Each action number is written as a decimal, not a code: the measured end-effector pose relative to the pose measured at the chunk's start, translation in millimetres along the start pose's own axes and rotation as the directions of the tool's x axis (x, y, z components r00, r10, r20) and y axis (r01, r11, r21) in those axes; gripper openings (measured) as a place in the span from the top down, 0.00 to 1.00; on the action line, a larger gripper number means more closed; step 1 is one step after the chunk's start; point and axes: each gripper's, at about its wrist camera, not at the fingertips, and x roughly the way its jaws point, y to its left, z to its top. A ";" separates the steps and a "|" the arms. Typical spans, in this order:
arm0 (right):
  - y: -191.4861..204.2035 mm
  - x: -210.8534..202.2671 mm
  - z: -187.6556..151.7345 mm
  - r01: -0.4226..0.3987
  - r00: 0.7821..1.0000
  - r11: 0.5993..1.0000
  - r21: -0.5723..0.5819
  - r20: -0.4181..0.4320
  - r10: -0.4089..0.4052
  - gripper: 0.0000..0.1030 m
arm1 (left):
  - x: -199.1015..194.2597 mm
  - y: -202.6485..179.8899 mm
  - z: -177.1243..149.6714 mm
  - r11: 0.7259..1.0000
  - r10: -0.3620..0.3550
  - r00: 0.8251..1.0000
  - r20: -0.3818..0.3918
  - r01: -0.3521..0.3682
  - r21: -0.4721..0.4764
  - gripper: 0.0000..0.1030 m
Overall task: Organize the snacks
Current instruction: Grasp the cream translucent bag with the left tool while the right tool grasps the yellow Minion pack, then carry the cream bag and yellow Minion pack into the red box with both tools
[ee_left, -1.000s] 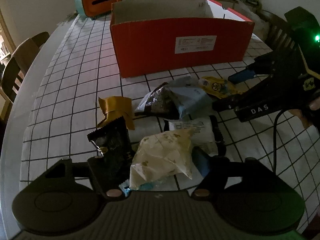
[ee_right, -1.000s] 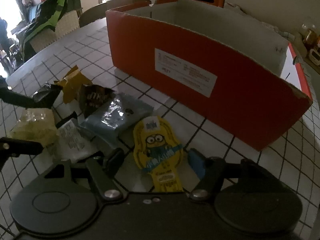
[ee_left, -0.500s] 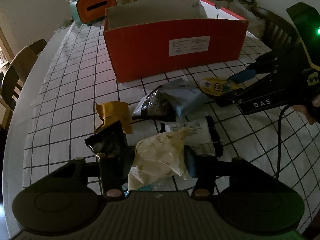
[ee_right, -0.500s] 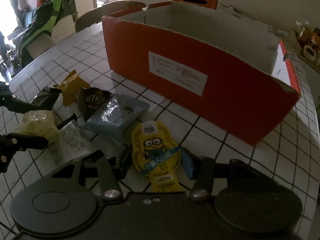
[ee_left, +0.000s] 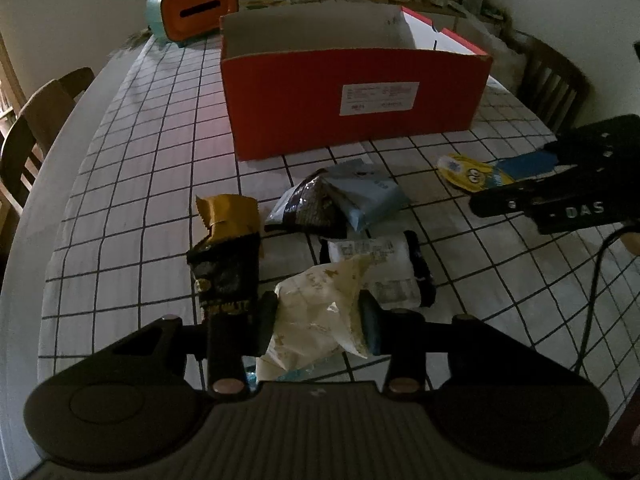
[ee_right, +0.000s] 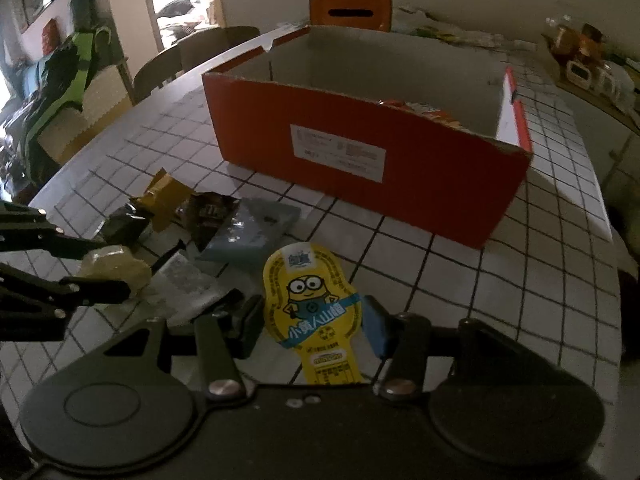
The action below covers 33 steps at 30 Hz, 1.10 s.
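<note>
Cream-coloured wrapper first: the left claw [ee_left: 318, 320] has just been closing and now pinches a pale snack bag [ee_left: 320, 312] on the side of the heap farthest from the orange box [ee_right: 360, 148]. Closer to the box, the right claw [ee_right: 312, 320] has clamped a yellow cartoon pouch [ee_right: 312, 304]. Between them and the box, a black packet [ee_left: 224, 276], a gold one [ee_left: 228, 216], a brown one [ee_left: 304, 208] and a blue-grey one [ee_left: 368, 192] lie on the gridded worktop [ee_left: 160, 160]. Inside the box I glimpse one reddish packet [ee_right: 424, 110], so most of the sorting seems left.
</note>
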 end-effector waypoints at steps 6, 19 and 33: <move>7.1 -21.7 -6.3 0.010 1.000 0.998 0.067 0.017 -0.011 0.51 | -10.2 6.4 -6.1 0.999 -0.025 1.000 0.006 0.025 -0.035 0.60; 31.2 -62.2 -3.4 0.028 0.996 0.994 0.105 0.076 -0.036 0.51 | -41.1 14.6 -8.3 0.990 -0.090 0.995 0.040 0.094 -0.103 0.61; 32.3 -98.1 39.9 0.068 0.977 0.994 0.080 0.196 -0.082 0.51 | -77.1 13.1 50.5 0.990 -0.095 0.976 0.194 0.113 -0.080 0.61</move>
